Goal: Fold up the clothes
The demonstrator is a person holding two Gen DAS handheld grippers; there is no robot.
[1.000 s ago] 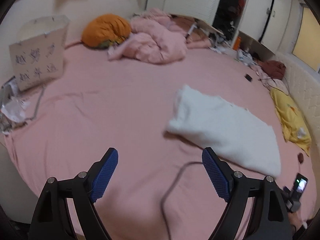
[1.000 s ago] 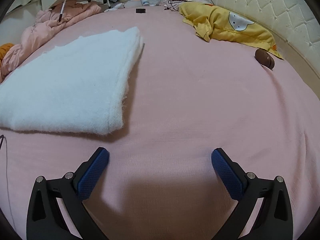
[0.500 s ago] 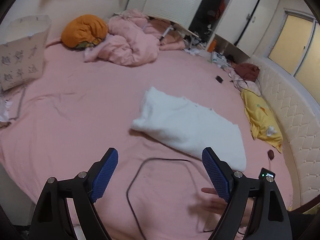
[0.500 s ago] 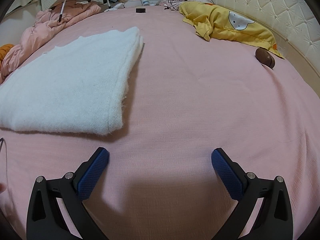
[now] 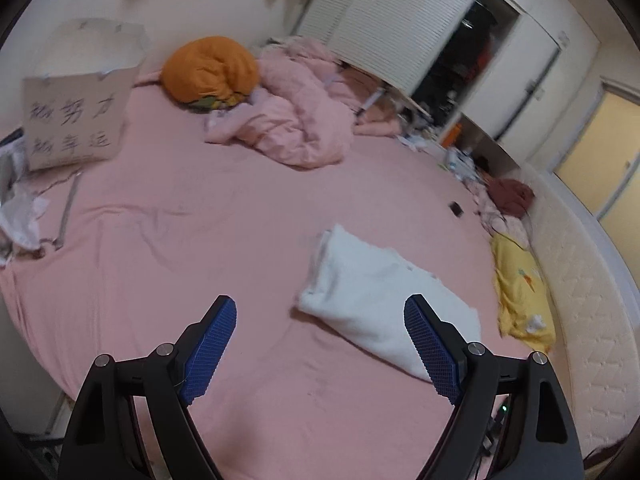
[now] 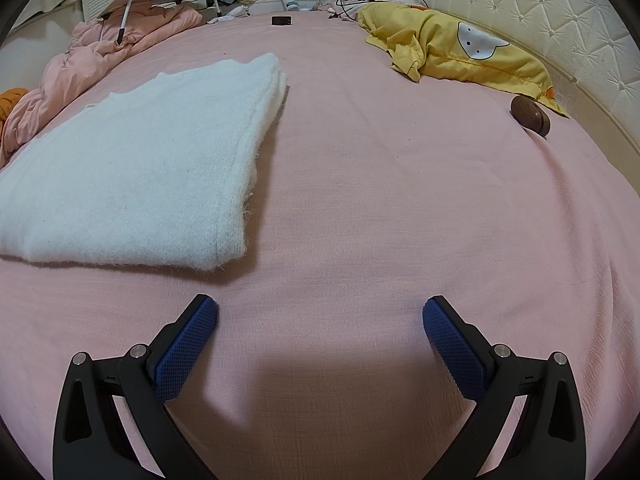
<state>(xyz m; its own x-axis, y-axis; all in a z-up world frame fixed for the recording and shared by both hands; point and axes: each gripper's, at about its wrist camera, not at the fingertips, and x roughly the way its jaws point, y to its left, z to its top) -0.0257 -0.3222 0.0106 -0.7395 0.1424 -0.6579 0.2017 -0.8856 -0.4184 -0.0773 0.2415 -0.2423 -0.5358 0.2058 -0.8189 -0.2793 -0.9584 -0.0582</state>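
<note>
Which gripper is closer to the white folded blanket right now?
Right. The right gripper sits low over the sheet just off the white blanket's near corner, jaws open. The left gripper views it from higher and farther back, also open.

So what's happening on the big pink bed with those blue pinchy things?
A person is folding clothes using two hand-held grippers. Right now neither is holding anything: the left gripper and the right gripper both hang open above the pink bedsheet. A white fluffy garment already lies folded flat on the bed. A crumpled yellow garment by the padded headboard is not folded yet.
</note>
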